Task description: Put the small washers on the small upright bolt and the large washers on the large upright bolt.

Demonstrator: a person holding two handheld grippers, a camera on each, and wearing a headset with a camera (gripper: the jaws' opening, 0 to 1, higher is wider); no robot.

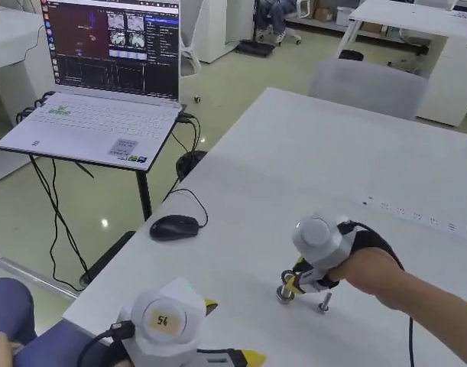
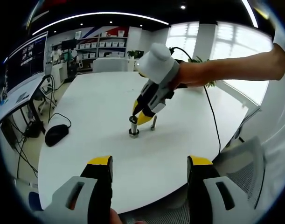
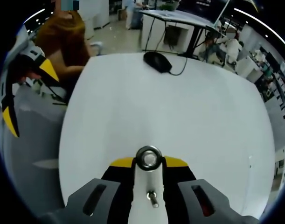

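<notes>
Large washer point(image 3: 149, 158): a bright metal ring seen from above, set between the yellow tips of my right gripper point(image 3: 149, 164). The jaws are drawn in to a narrow gap and touch the ring on both sides. A grey centre shows through its hole. From the left gripper view, the tips stand at the top of the large upright bolt point(image 2: 134, 127). I cannot tell whether the washer is already over the bolt's shaft.

Small upright bolt point(image 1: 324, 306): just right of the large bolt, apart from it, and clear of the jaws.

Both bolts stand on the white table point(image 1: 309, 168), in its near right part, under my right hand point(image 1: 363, 264), which points the gripper downward.

Left gripper point(image 2: 149, 163): over the table's near left edge, well apart from the bolts. Its jaws are spread wide, with nothing between them.

Black mouse point(image 1: 174, 226): at the table's left edge, farther off than the left gripper, its cable curling right.

Laptop point(image 1: 95, 115): open on a separate stand to the far left, screen lit.

Grey chair back point(image 1: 367, 88): at the table's far edge.
</notes>
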